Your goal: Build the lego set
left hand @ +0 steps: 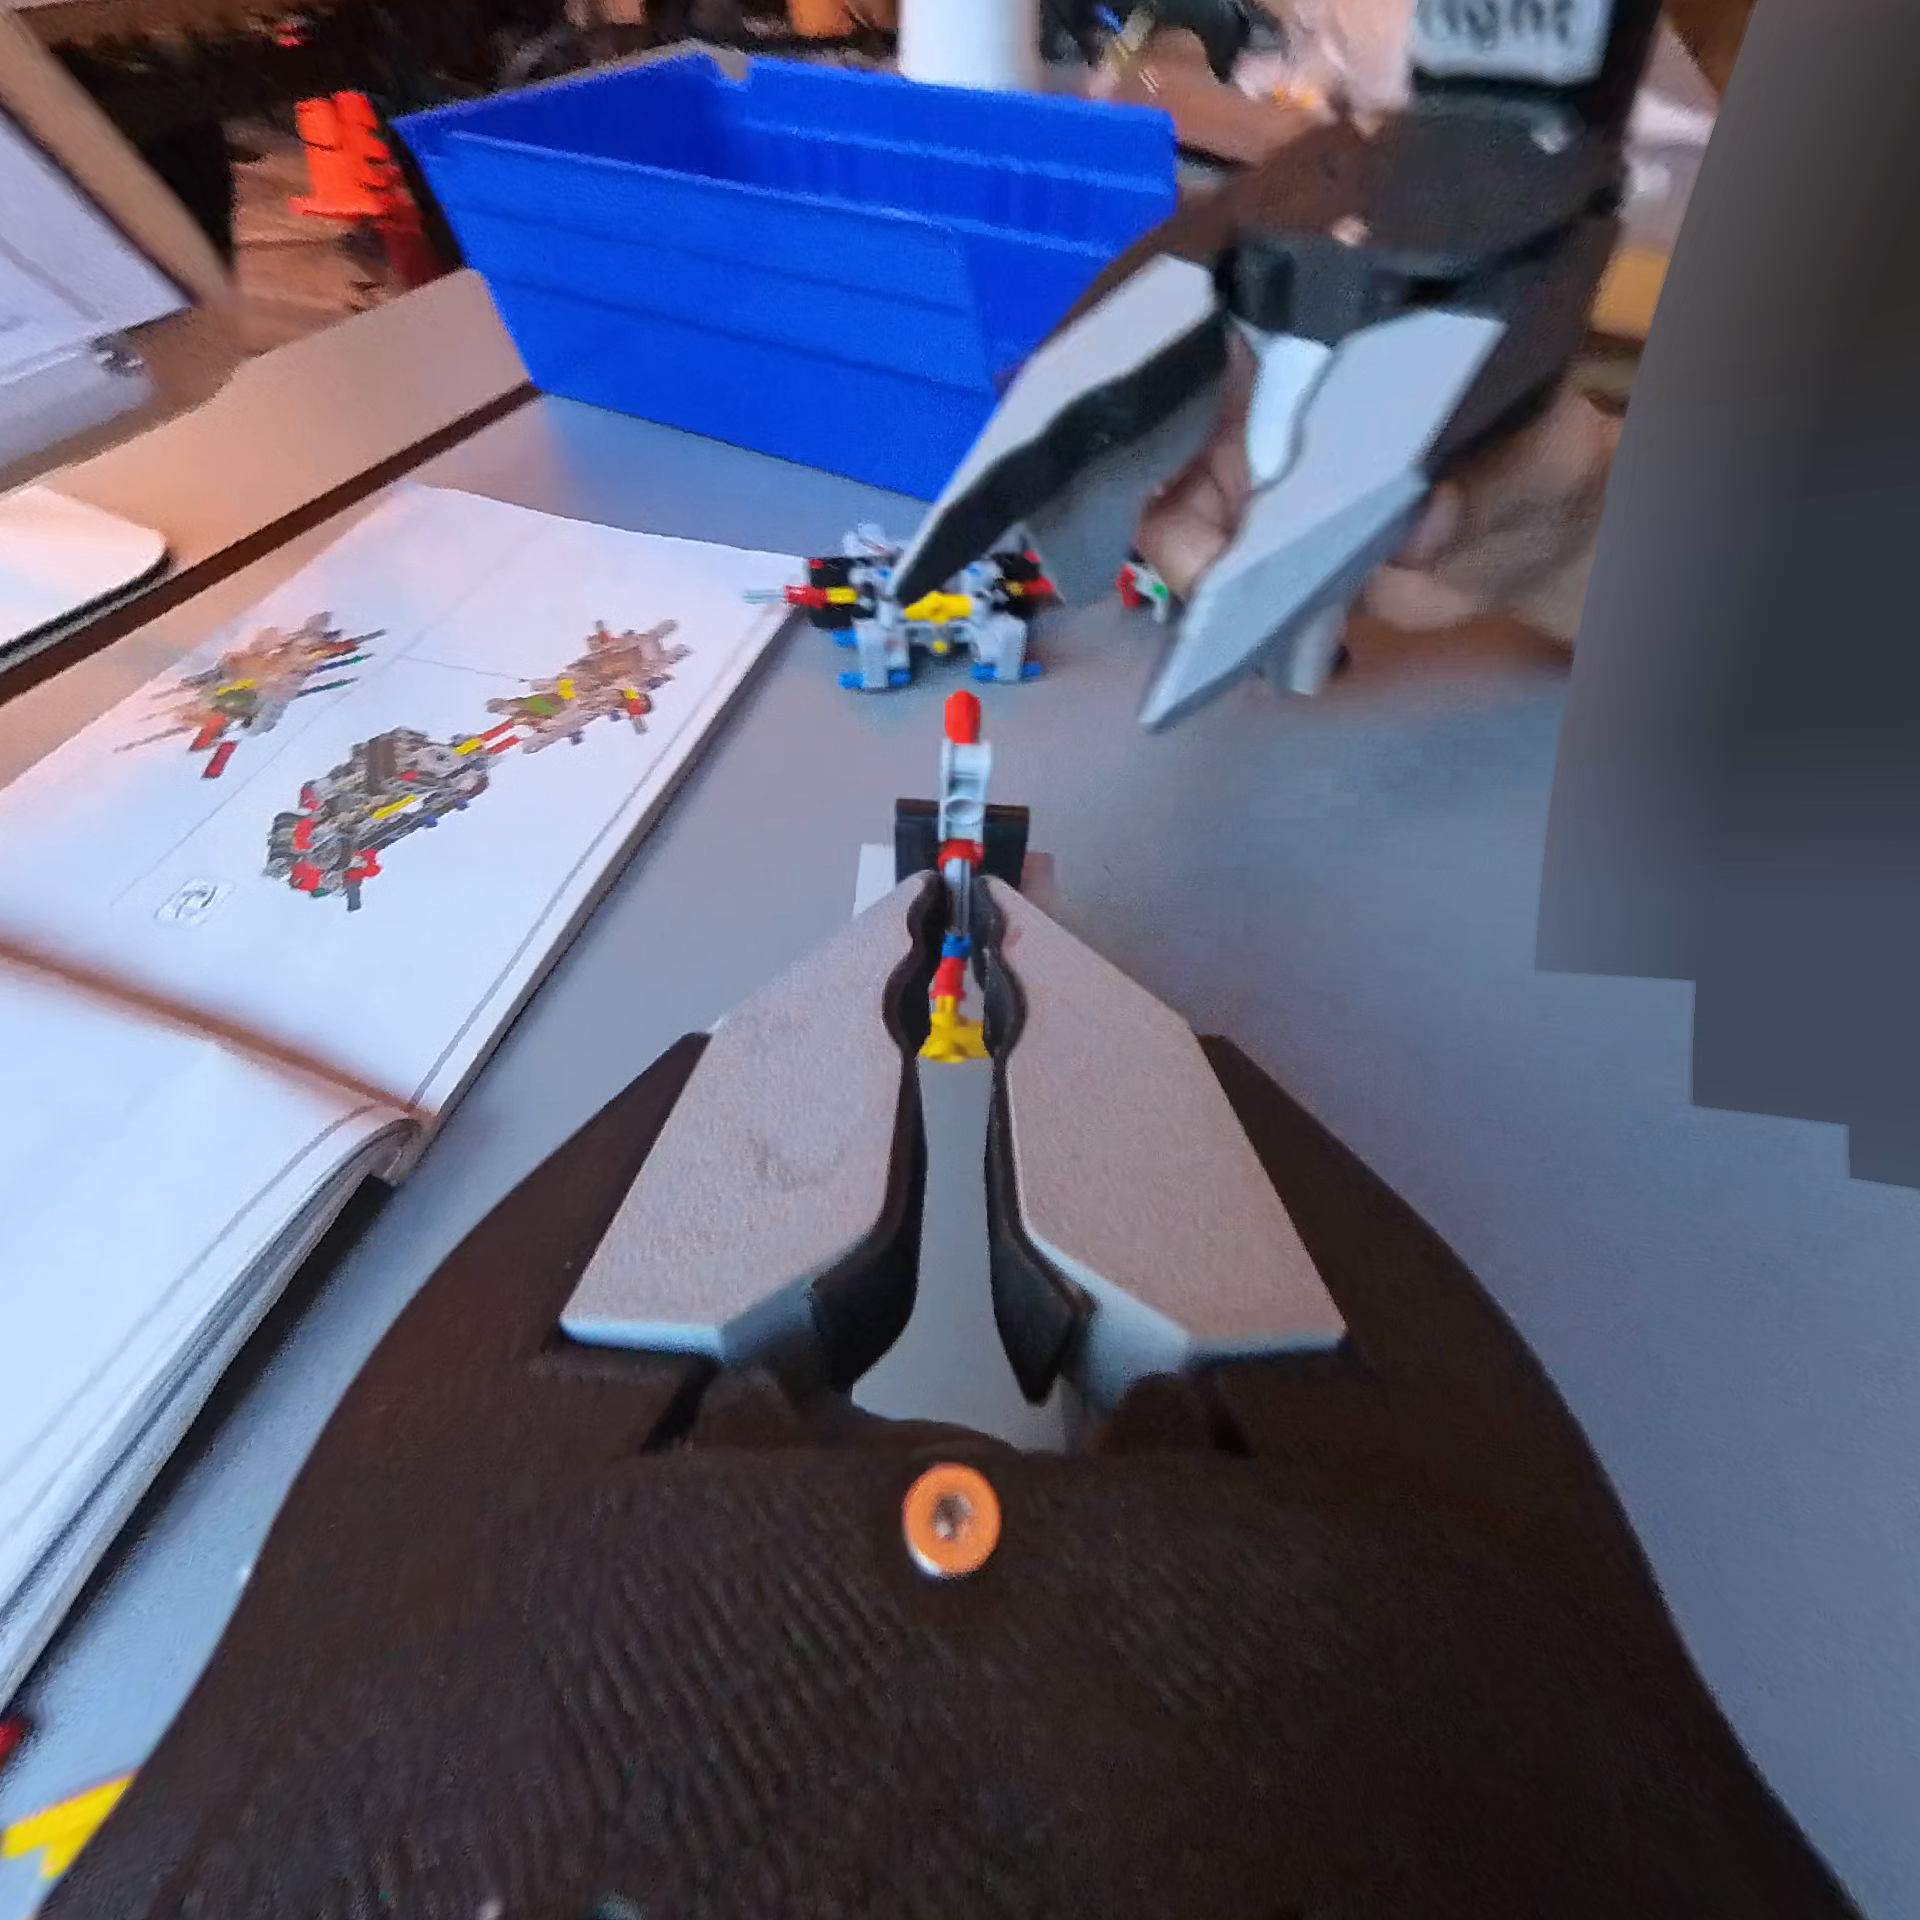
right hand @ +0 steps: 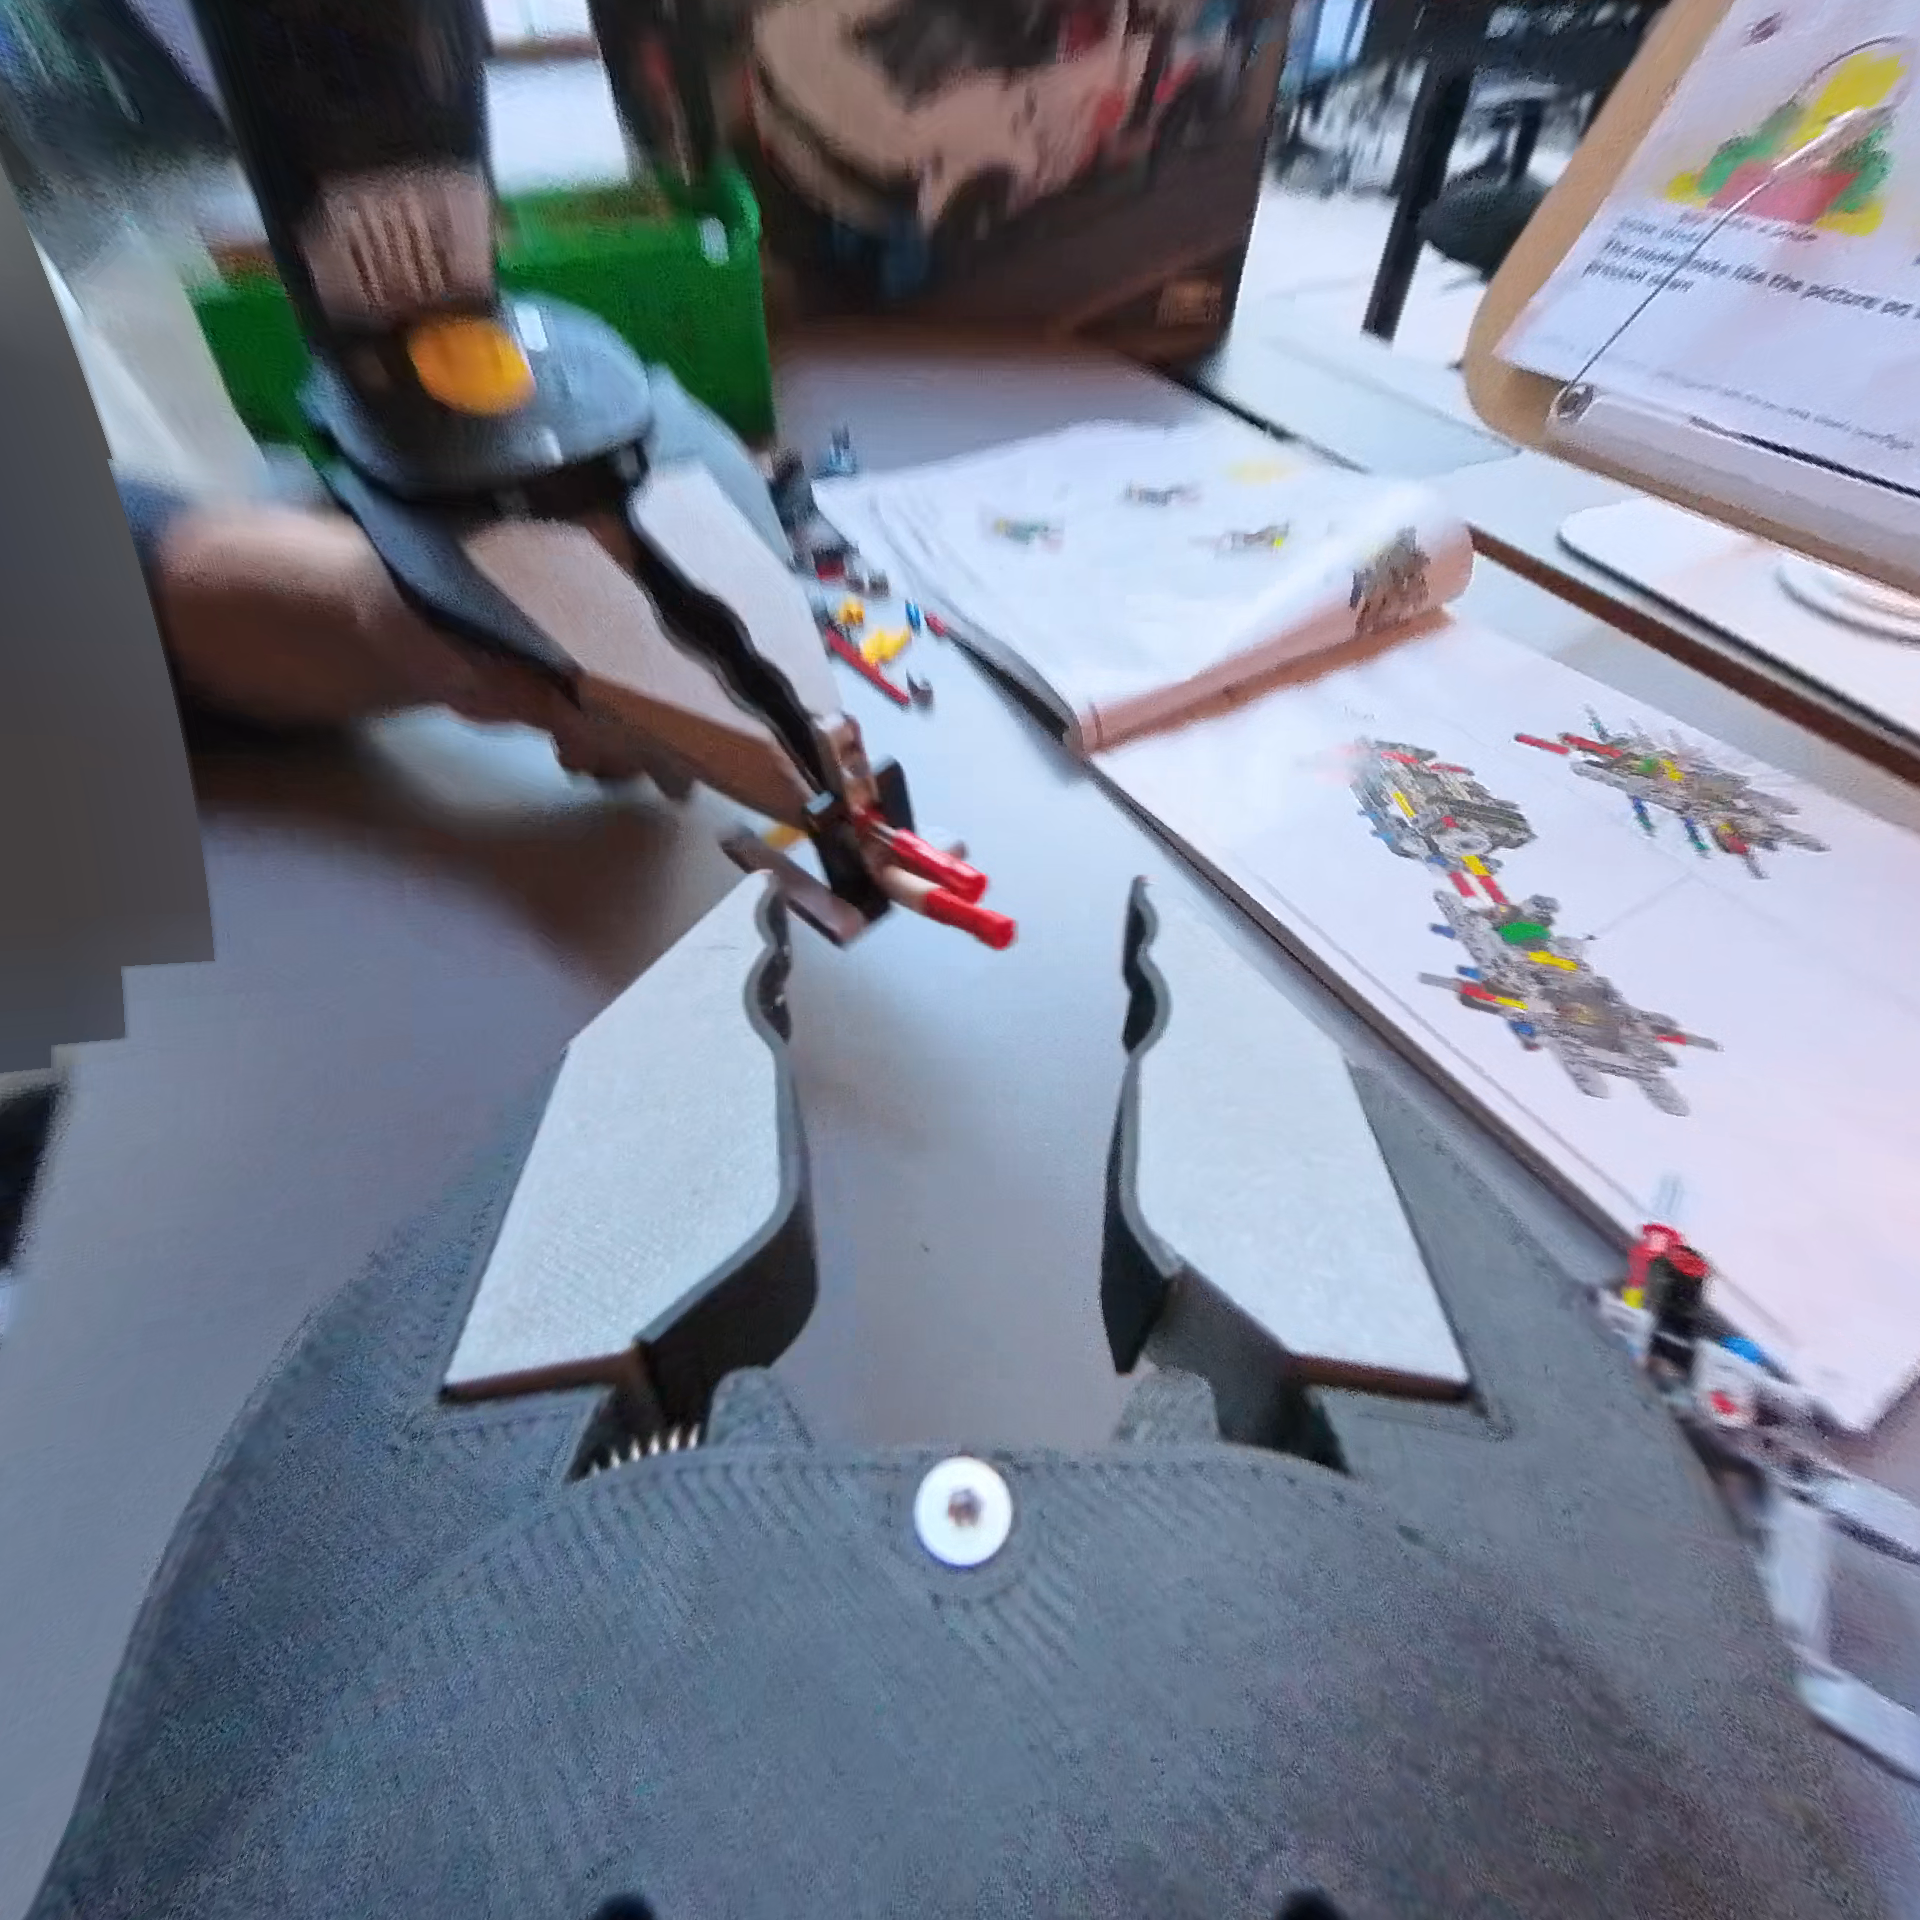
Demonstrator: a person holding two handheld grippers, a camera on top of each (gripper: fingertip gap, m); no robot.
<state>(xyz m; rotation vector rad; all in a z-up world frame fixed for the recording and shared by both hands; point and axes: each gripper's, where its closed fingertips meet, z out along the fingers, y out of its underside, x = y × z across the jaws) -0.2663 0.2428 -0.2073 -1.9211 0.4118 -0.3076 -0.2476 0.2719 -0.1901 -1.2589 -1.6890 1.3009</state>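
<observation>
My left gripper (left hand: pixel 961 894) is shut on a small brick assembly (left hand: pixel 958 790): a thin axle with yellow, red and blue pieces, a grey connector and a red tip that sticks out ahead of the fingertips. The same assembly (right hand: pixel 940 883) shows in the right wrist view, held by the left gripper (right hand: pixel 831 800) just above my right gripper's left fingertip. My right gripper (right hand: pixel 951 914) is open and empty over the grey table. In the left wrist view the right gripper (left hand: pixel 1039 644) hangs open over a grey brick model (left hand: pixel 935 623) with blue feet.
An open instruction booklet (left hand: pixel 395 790) lies left of the left gripper and also shows in the right wrist view (right hand: pixel 1558 935). A blue bin (left hand: pixel 790 260) stands behind the model. Loose bricks (right hand: pixel 878 644) lie by the booklet. A small brick piece (right hand: pixel 1673 1320) sits at the right. Across from one pair of fingers to the other is roughly 5 cm.
</observation>
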